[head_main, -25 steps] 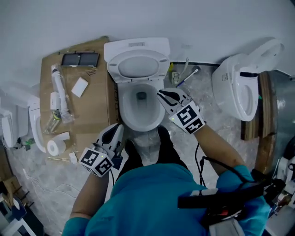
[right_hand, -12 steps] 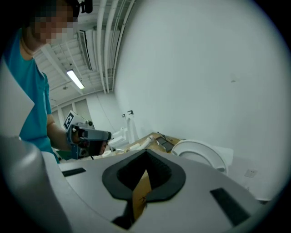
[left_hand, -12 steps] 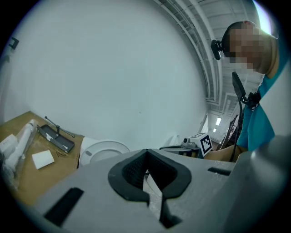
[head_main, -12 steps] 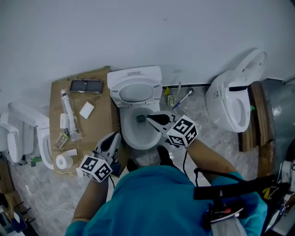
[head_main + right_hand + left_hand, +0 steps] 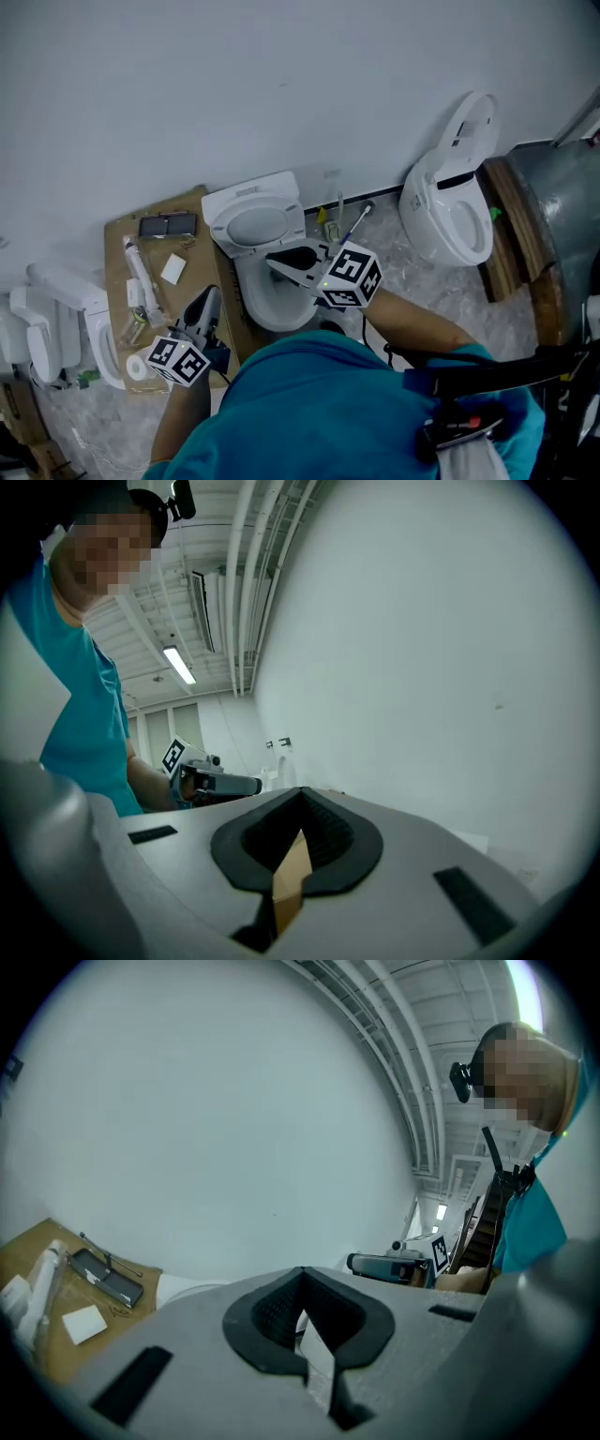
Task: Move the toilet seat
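I can see both grippers up in the air, neither one holding anything. The right gripper [image 5: 274,262] is clenched, jaws pressed tip to tip with nothing between them, and it points leftward above the open toilet bowl [image 5: 267,305]. The left gripper [image 5: 212,294] is closed and empty too. It hangs just left of the bowl's near side and aims toward the far wall.

The toilet seat [image 5: 251,226] stands raised at the far end of the bowl, leaning back against the cistern [image 5: 246,192], apart from both grippers.

Left of the toilet, a cardboard sheet [image 5: 120,246] lies on the floor. On it are a black tray [image 5: 167,225], a white card [image 5: 172,269] and a white roll [image 5: 139,367]. Off to the right, near the wall, stands a second toilet [image 5: 448,211], its lid tipped up as well.
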Action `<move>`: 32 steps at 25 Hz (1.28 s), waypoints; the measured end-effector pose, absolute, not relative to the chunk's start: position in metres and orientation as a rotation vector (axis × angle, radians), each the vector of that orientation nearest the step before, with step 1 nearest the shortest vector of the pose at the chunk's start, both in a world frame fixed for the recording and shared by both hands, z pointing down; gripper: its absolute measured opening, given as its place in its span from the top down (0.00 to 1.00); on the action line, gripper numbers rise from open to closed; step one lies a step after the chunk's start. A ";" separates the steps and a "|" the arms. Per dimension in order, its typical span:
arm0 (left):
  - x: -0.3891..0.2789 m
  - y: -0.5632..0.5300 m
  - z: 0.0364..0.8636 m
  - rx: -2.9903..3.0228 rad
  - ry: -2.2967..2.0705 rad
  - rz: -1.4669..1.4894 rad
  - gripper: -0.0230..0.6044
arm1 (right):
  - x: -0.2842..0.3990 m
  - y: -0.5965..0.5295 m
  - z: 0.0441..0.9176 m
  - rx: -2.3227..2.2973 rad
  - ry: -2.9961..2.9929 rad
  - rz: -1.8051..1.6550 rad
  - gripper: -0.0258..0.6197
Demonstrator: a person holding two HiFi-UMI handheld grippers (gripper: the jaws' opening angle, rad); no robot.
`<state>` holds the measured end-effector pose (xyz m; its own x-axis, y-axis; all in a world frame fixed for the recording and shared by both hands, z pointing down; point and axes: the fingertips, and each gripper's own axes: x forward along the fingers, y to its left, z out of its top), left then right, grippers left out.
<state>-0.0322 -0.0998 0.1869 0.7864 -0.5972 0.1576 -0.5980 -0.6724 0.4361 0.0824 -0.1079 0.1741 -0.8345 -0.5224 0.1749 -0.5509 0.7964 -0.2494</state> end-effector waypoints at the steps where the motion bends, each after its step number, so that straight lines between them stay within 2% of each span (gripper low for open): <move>1: -0.032 -0.101 0.181 2.511 -0.893 -0.005 0.98 | 0.083 -0.107 0.167 0.865 -2.894 0.434 0.96; 16: -0.059 -0.111 0.113 2.580 -0.972 -0.122 0.98 | 0.102 -0.091 0.099 0.858 -2.915 0.247 0.96; 32: -0.048 -0.109 0.109 2.600 -0.957 -0.112 0.98 | 0.100 -0.079 0.092 0.804 -2.966 0.287 0.96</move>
<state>-0.0481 -0.1087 0.1092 0.7665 -0.6403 0.0511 -0.6111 -0.7025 0.3648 0.1000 -0.0792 0.0920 -0.8629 -0.4951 0.1010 -0.5053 0.8471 -0.1645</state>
